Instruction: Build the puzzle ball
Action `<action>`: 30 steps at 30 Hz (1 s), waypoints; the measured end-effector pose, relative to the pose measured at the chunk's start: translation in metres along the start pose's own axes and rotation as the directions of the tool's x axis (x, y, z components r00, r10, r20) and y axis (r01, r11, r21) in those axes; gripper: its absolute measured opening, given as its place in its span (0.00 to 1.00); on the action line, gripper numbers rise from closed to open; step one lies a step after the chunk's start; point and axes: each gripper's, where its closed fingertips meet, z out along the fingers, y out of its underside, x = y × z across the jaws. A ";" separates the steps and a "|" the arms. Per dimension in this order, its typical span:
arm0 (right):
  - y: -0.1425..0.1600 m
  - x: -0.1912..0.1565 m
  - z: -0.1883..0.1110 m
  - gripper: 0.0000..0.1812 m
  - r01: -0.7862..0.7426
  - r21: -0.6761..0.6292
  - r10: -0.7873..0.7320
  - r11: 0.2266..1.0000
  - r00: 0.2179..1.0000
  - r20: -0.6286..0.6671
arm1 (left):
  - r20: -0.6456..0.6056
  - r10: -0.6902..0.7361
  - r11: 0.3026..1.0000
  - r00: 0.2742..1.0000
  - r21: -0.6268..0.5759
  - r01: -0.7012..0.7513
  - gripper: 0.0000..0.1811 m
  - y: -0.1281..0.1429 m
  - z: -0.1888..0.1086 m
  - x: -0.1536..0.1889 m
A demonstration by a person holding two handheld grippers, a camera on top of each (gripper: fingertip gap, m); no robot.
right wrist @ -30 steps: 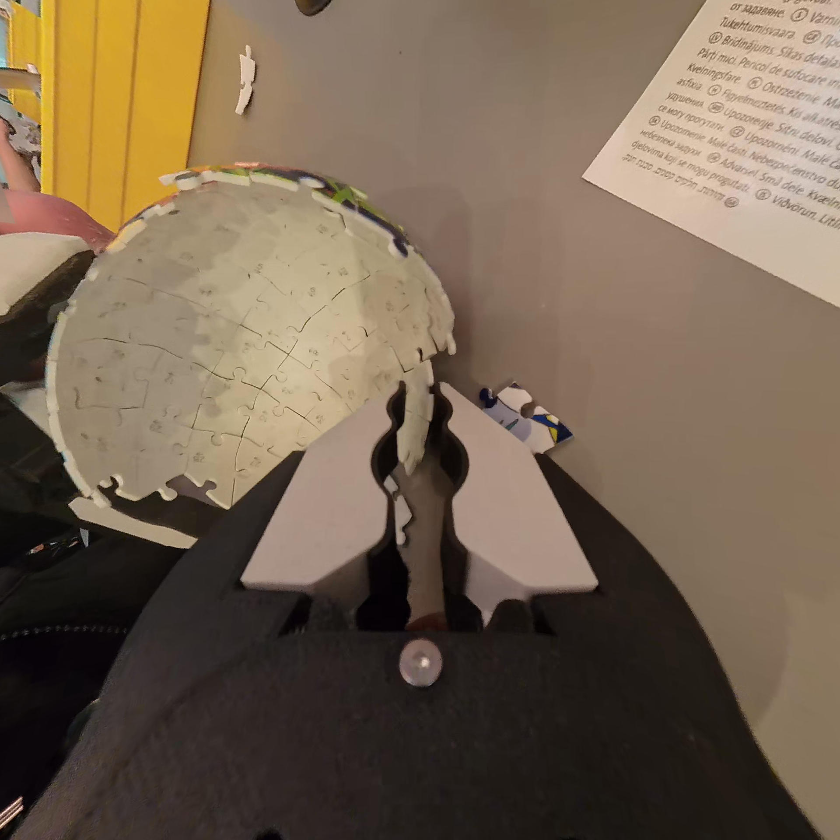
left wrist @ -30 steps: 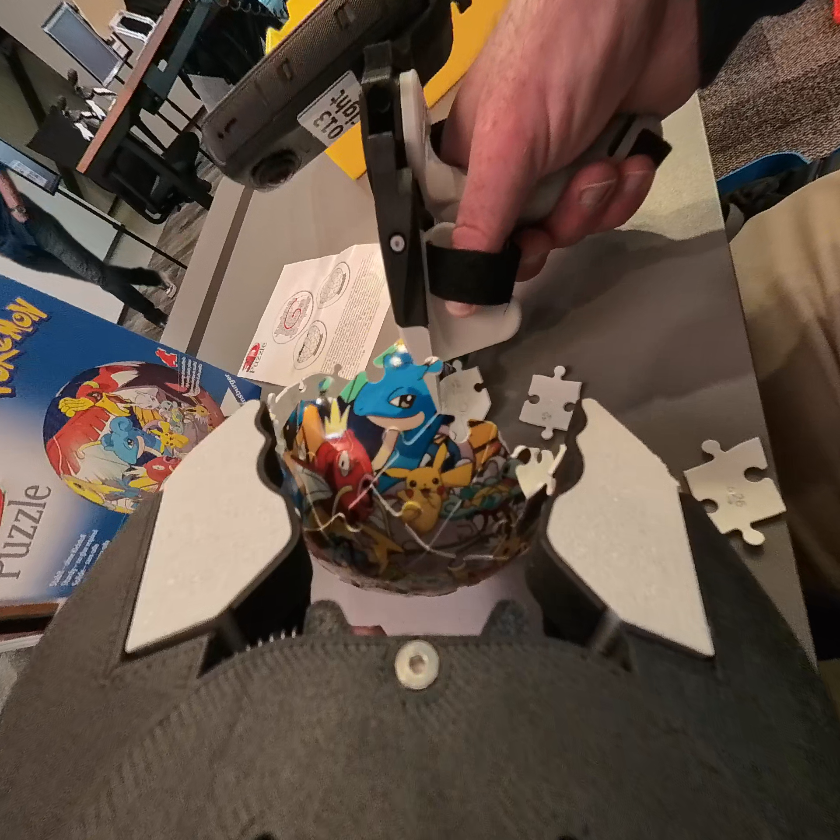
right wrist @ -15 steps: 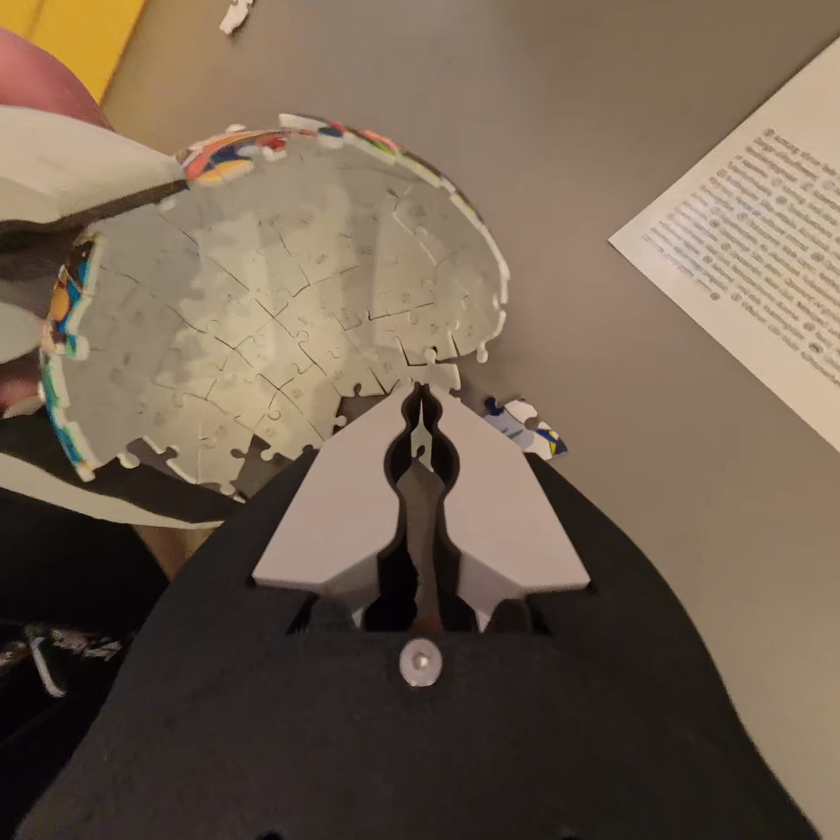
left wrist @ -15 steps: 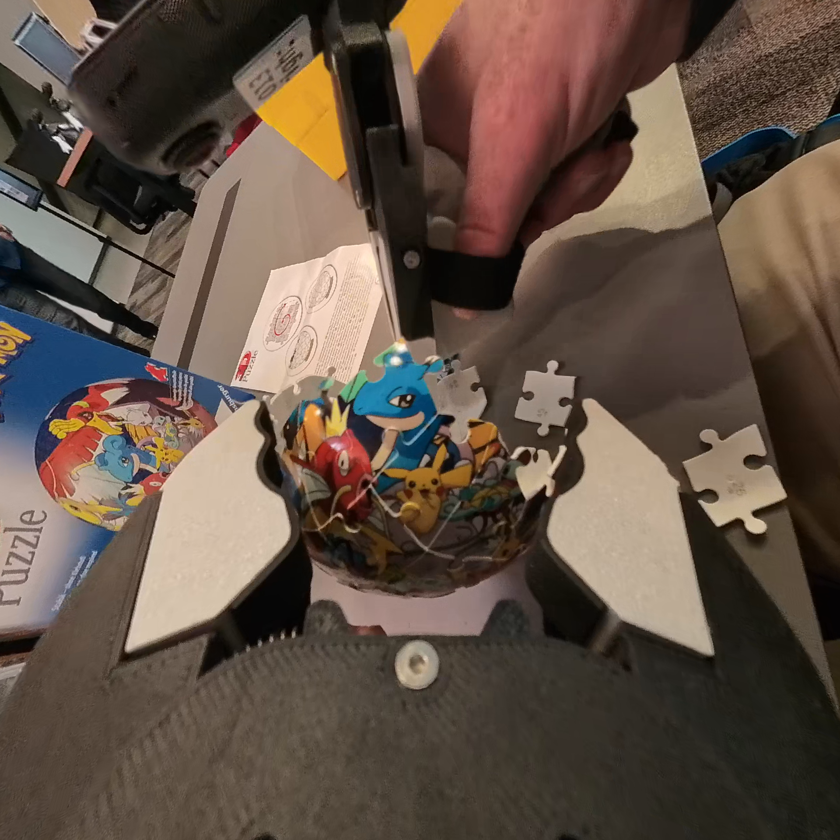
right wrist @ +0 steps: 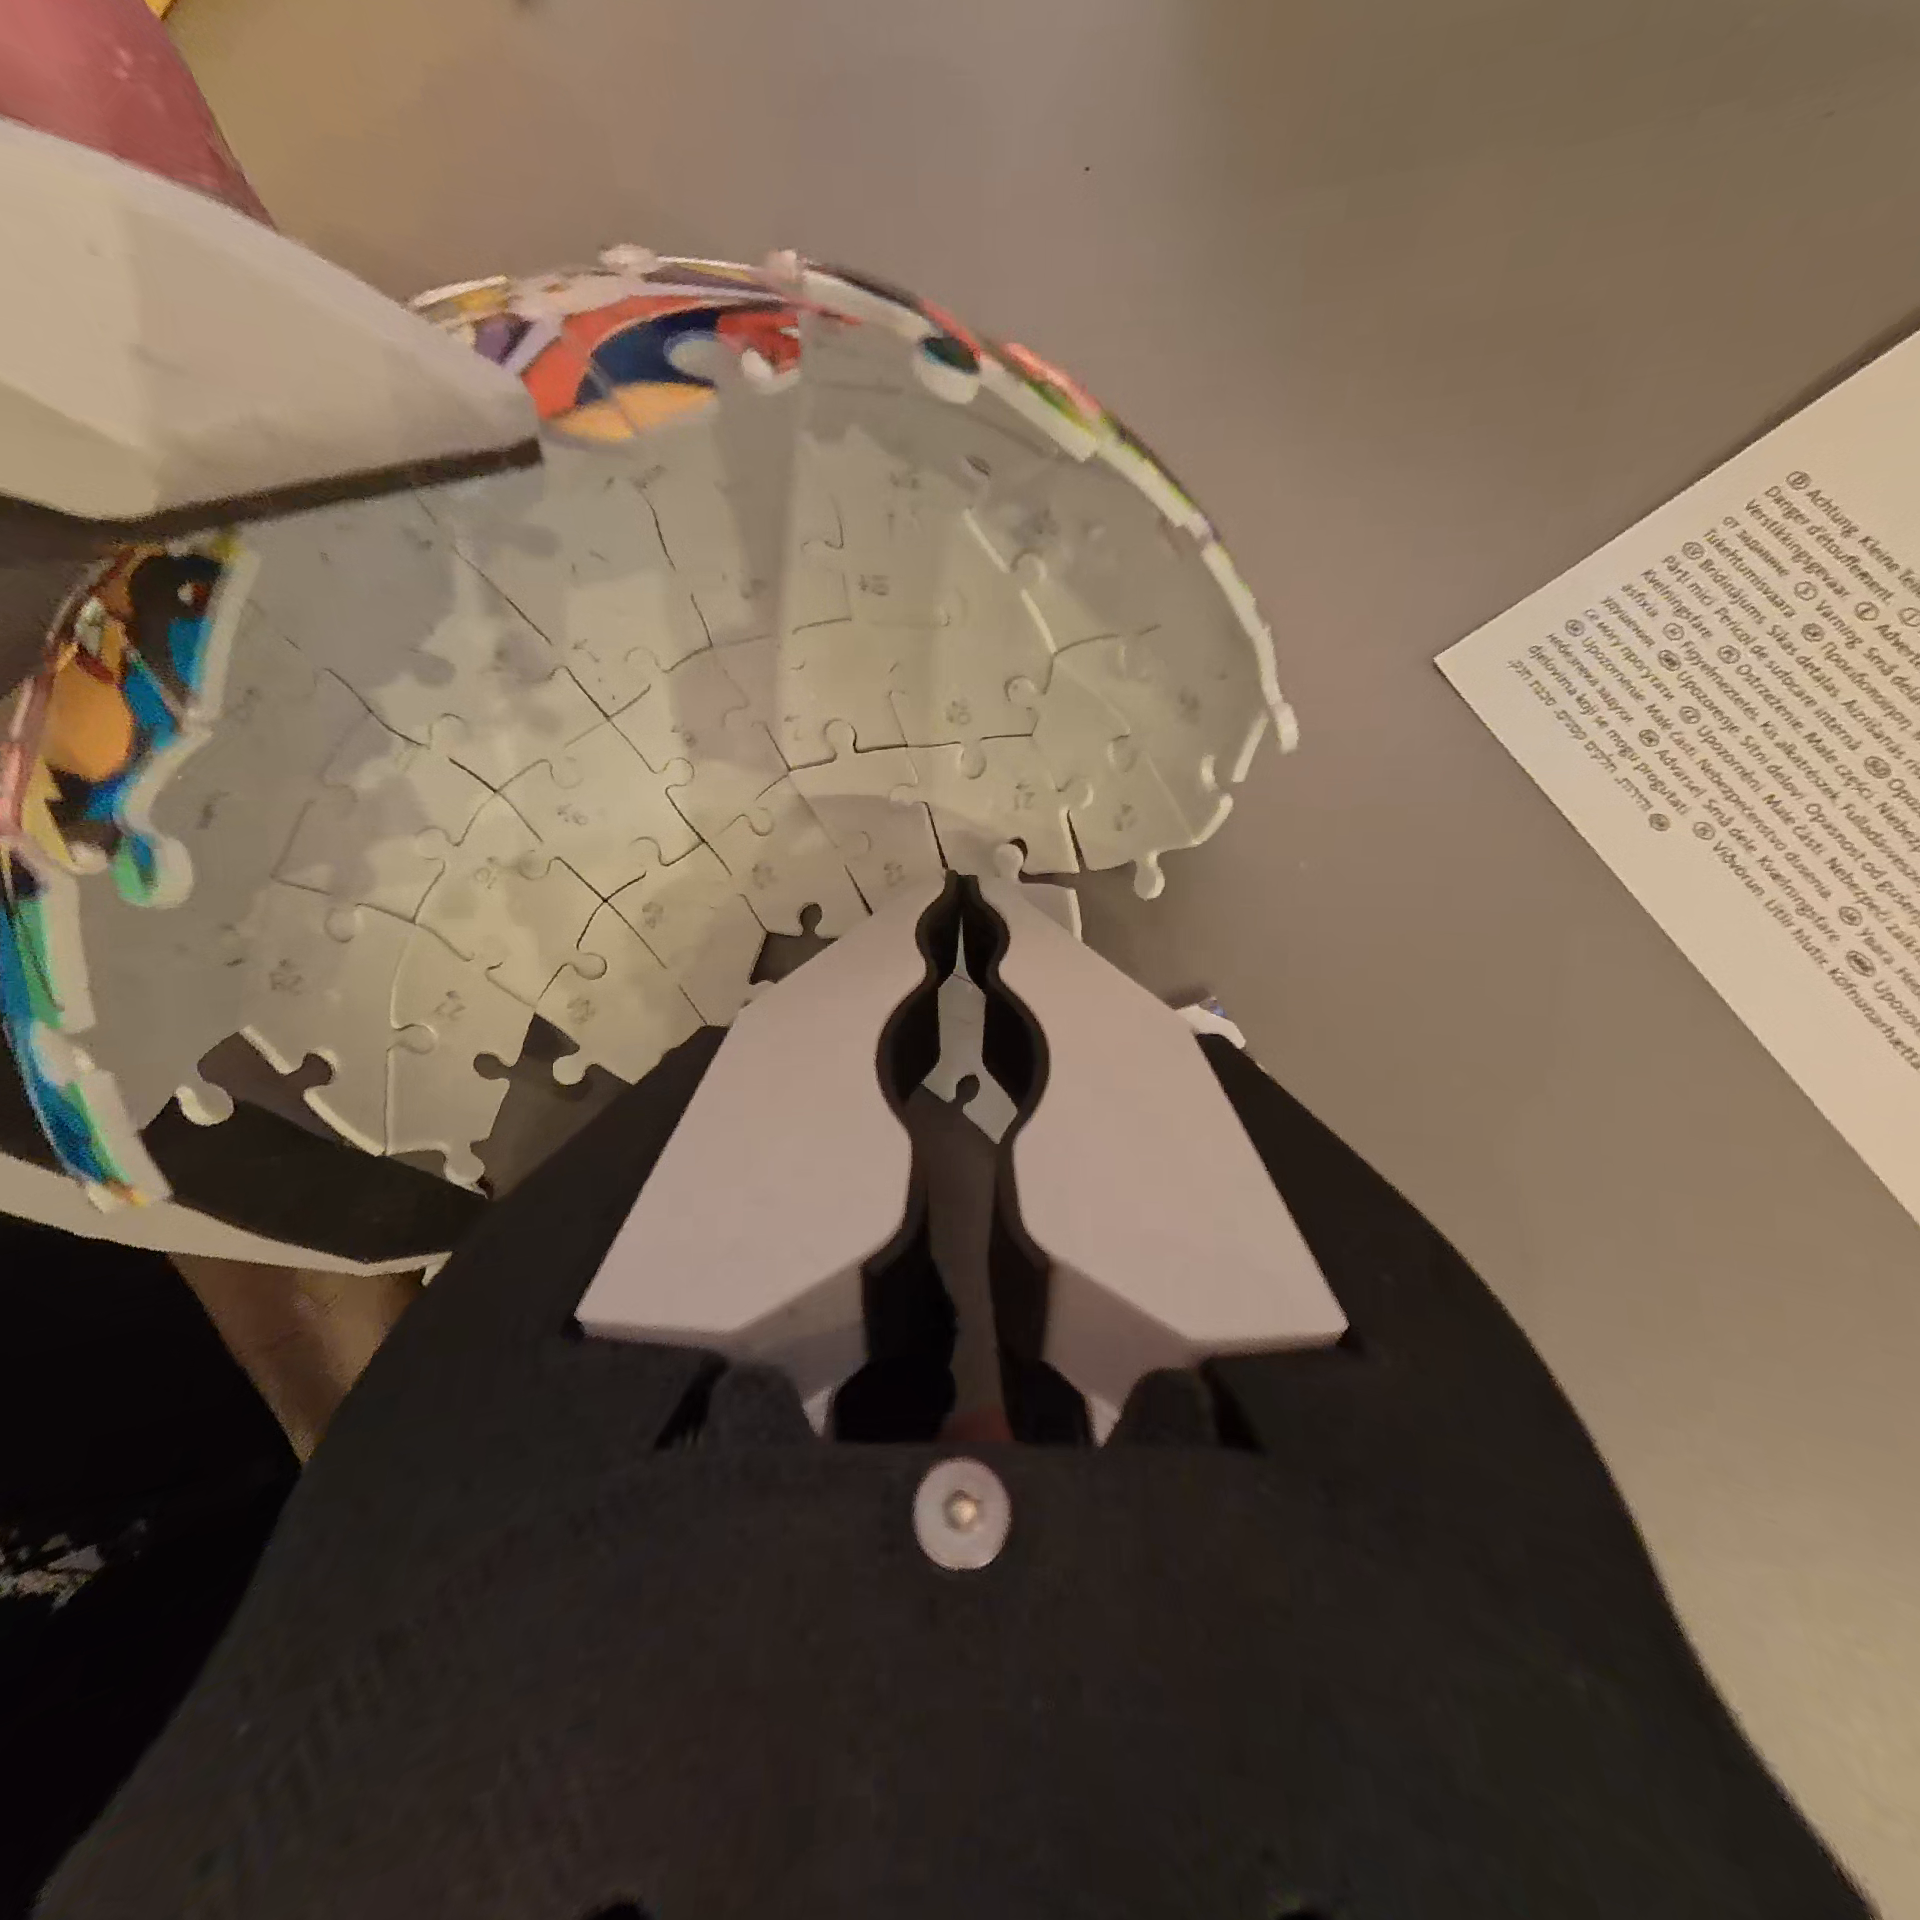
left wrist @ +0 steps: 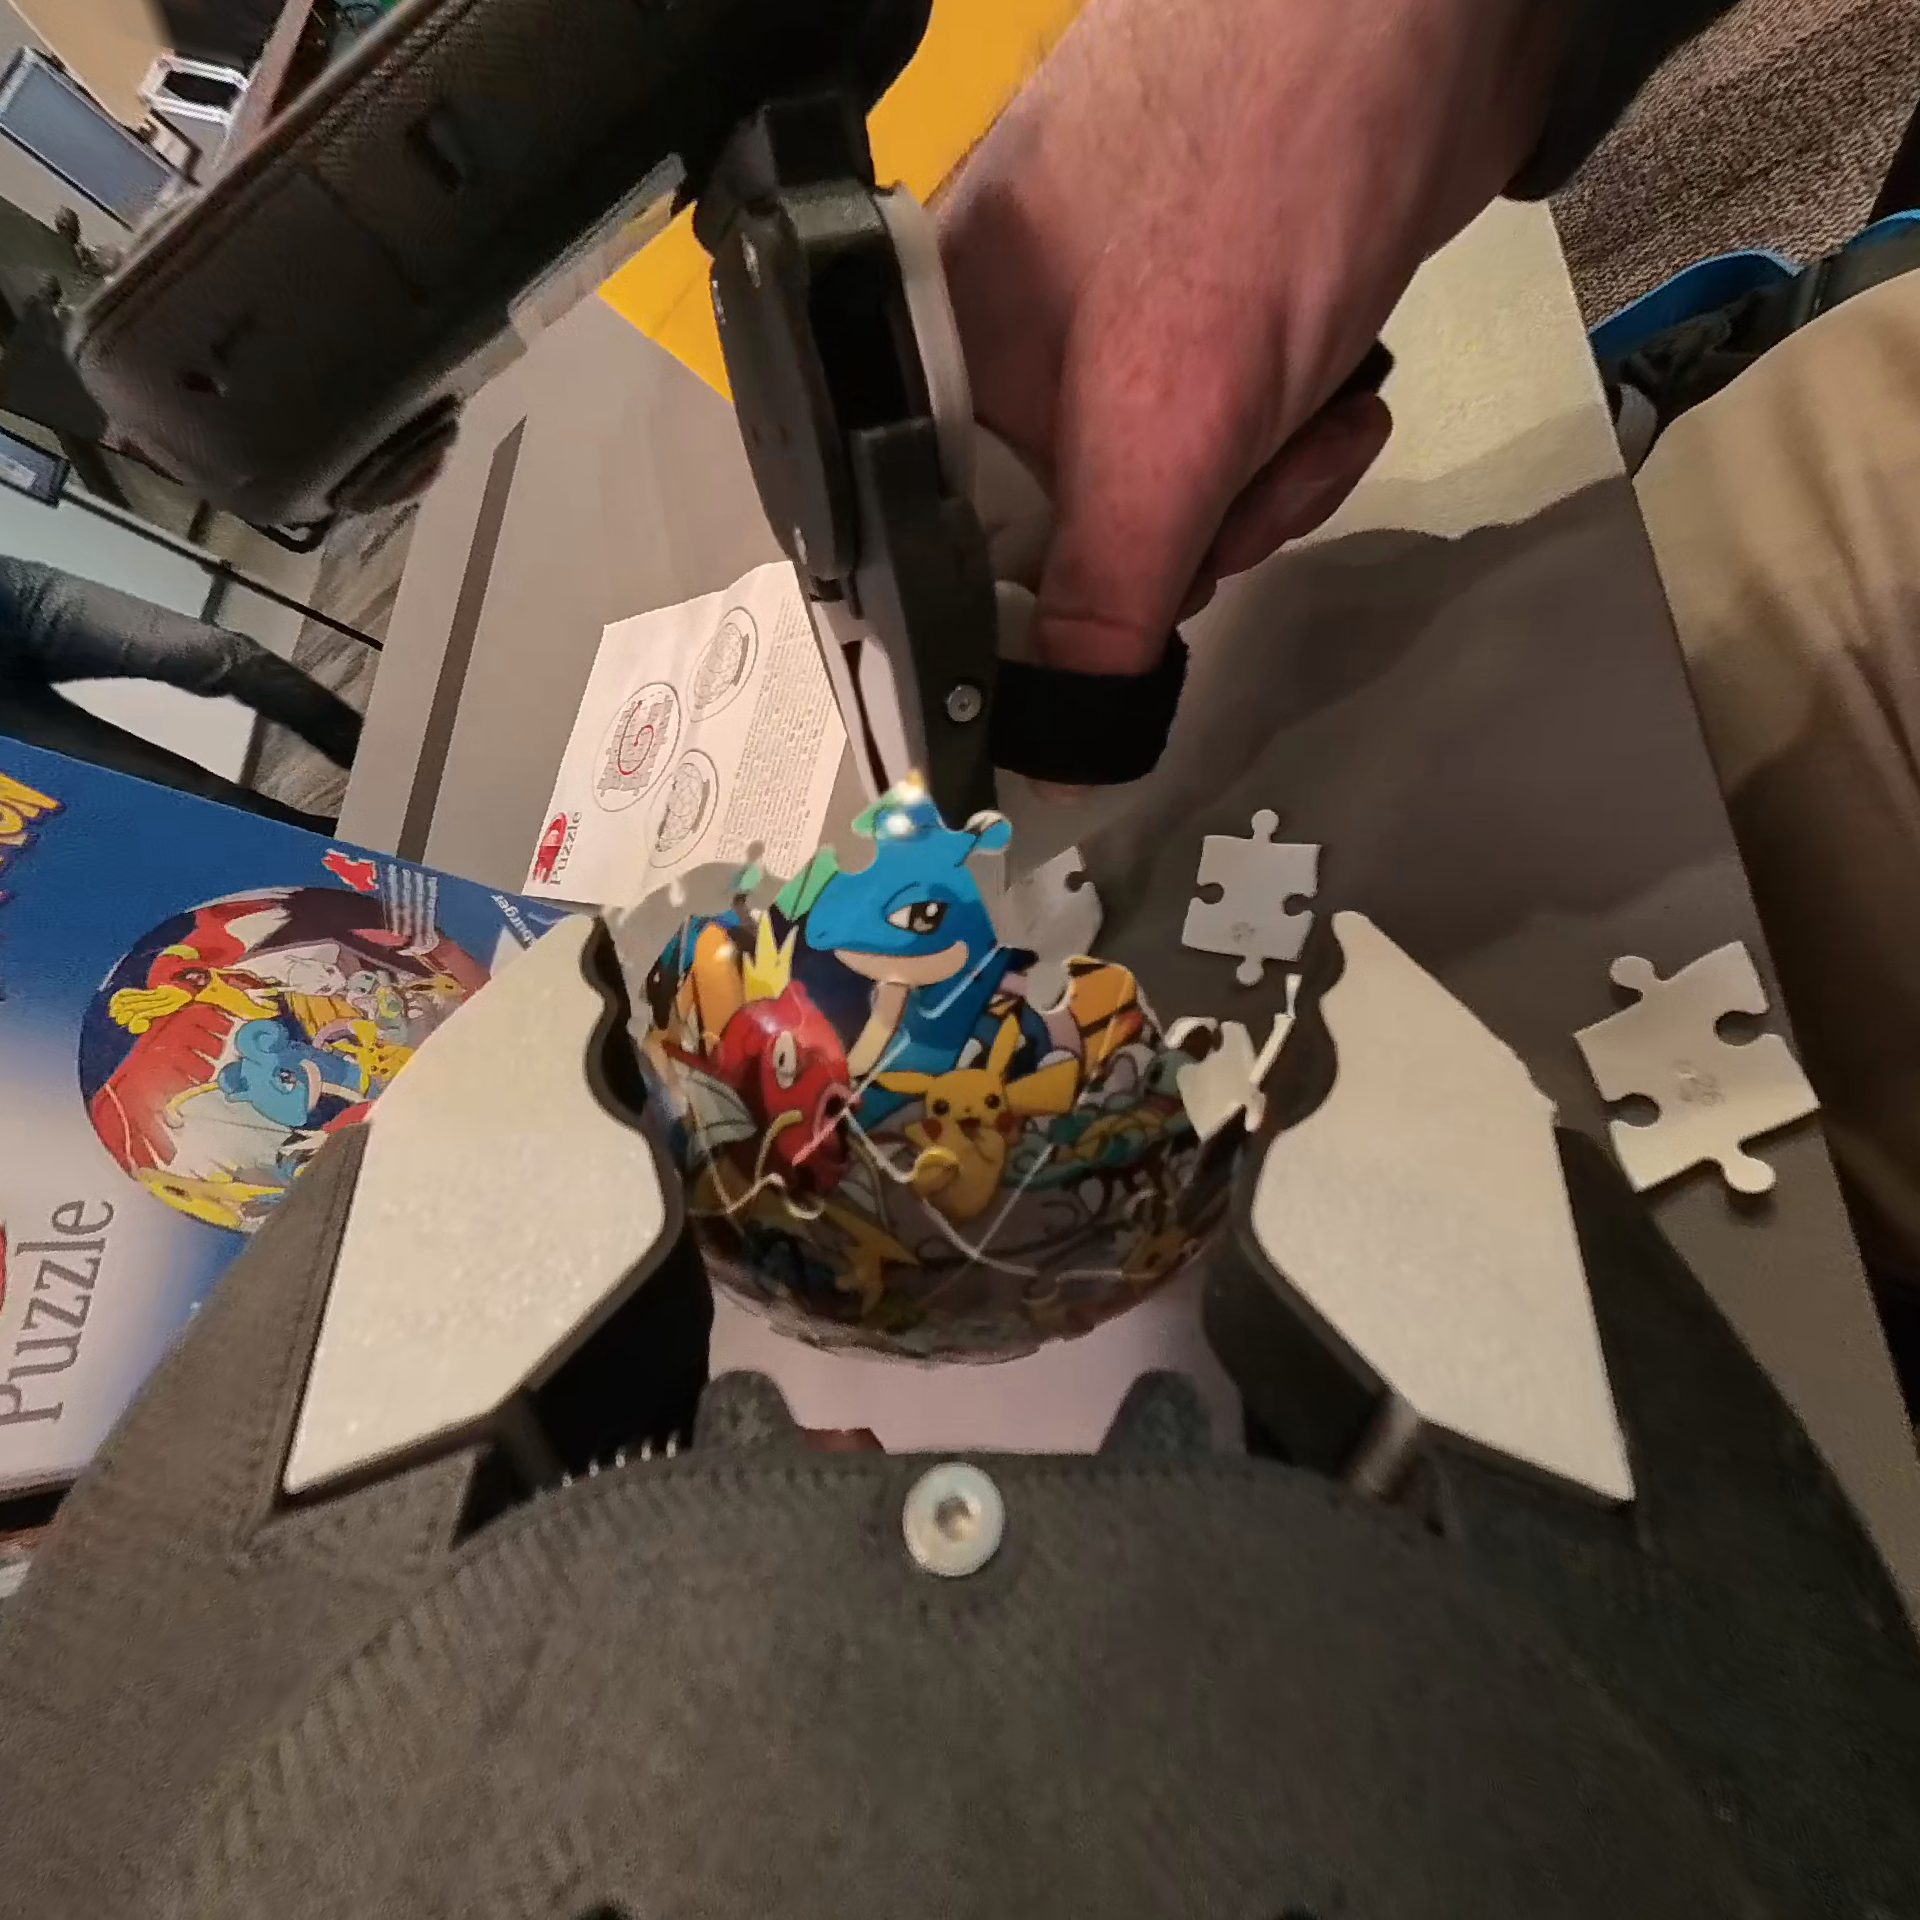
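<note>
My left gripper (left wrist: 971, 935) is shut on the half-built puzzle ball (left wrist: 935, 1122), a colourful open bowl held between both fingers above the grey table (left wrist: 1455, 727). The right wrist view looks into the ball's white inside (right wrist: 727, 727), with one left finger (right wrist: 208, 364) on its rim. My right gripper (right wrist: 961, 883) is shut on a white puzzle piece (right wrist: 966, 1096) and its tips touch the ball's near rim. In the left wrist view the right gripper (left wrist: 956, 790) comes down onto the ball's far rim, held by a hand.
Two loose white pieces (left wrist: 1252, 894) (left wrist: 1694, 1081) lie on the table to the right, and one more (left wrist: 1226, 1060) leans by my left gripper's right finger. An instruction sheet (left wrist: 707, 748) (right wrist: 1714, 727) lies behind the ball. The blue puzzle box (left wrist: 208, 1039) is at left. Left tips to right tips: about 8 centimetres.
The right gripper has swung over and closer to the ball's rim with its piece. The ball now fills more of the right wrist view. The left gripper still holds the ball in place.
</note>
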 end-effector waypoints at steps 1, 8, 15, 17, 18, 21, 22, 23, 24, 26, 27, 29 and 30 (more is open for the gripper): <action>0.000 0.000 0.000 0.00 0.008 -0.001 -0.008 1.000 1.000 -0.002 | -0.004 -0.010 1.000 1.000 0.004 0.010 0.66 0.000 -0.001 -0.001; 0.001 0.002 0.000 0.00 -0.014 0.001 0.014 1.000 1.000 0.006 | -0.070 -0.173 0.979 0.982 0.096 0.180 0.67 -0.006 -0.029 -0.027; 0.000 0.002 0.000 0.00 -0.019 0.009 0.018 1.000 0.999 0.026 | -0.291 -0.476 0.856 0.830 0.063 0.513 0.71 0.025 -0.028 -0.055; 0.000 0.002 0.001 0.00 -0.015 0.007 0.014 1.000 0.999 0.035 | -0.392 -0.538 0.809 0.746 0.007 0.588 0.72 0.029 -0.020 -0.047; 0.000 0.002 0.001 0.00 -0.009 0.005 0.009 1.000 0.999 0.038 | -0.430 -0.548 0.799 0.718 -0.012 0.602 0.72 0.028 -0.017 -0.042; -0.001 0.004 0.002 0.00 -0.008 0.004 0.008 1.000 0.999 0.048 | -0.496 -0.548 0.785 0.674 -0.025 0.619 0.68 0.024 -0.015 -0.034; -0.001 0.004 0.002 0.00 -0.007 0.003 0.007 1.000 0.999 0.051 | -0.506 -0.542 0.786 0.671 -0.024 0.617 0.68 0.023 -0.014 -0.033; -0.001 0.004 0.002 0.00 -0.005 0.001 0.005 1.000 0.999 0.053 | -0.509 -0.540 0.786 0.671 -0.021 0.617 0.68 0.021 -0.012 -0.034; -0.001 0.004 0.002 0.00 -0.003 0.001 0.003 1.000 0.999 0.054 | -0.516 -0.541 0.785 0.664 -0.026 0.619 0.68 0.020 -0.011 -0.034; -0.001 0.004 0.002 0.00 0.001 0.003 -0.001 1.000 0.998 0.057 | -0.530 -0.535 0.793 0.658 -0.044 0.608 0.70 0.020 -0.008 -0.032; -0.001 0.004 0.002 0.00 0.003 0.003 -0.003 1.000 0.998 0.056 | -0.541 -0.531 0.795 0.653 -0.050 0.605 0.69 0.019 -0.007 -0.031; -0.001 0.005 0.001 0.00 0.001 0.006 -0.001 1.000 0.998 0.057 | -0.571 -0.530 0.796 0.627 -0.081 0.599 0.69 0.018 -0.006 -0.027; -0.001 0.005 0.001 0.00 -0.002 0.009 0.001 1.000 0.998 0.060 | -0.583 -0.526 0.797 0.619 -0.086 0.597 0.69 0.017 -0.005 -0.026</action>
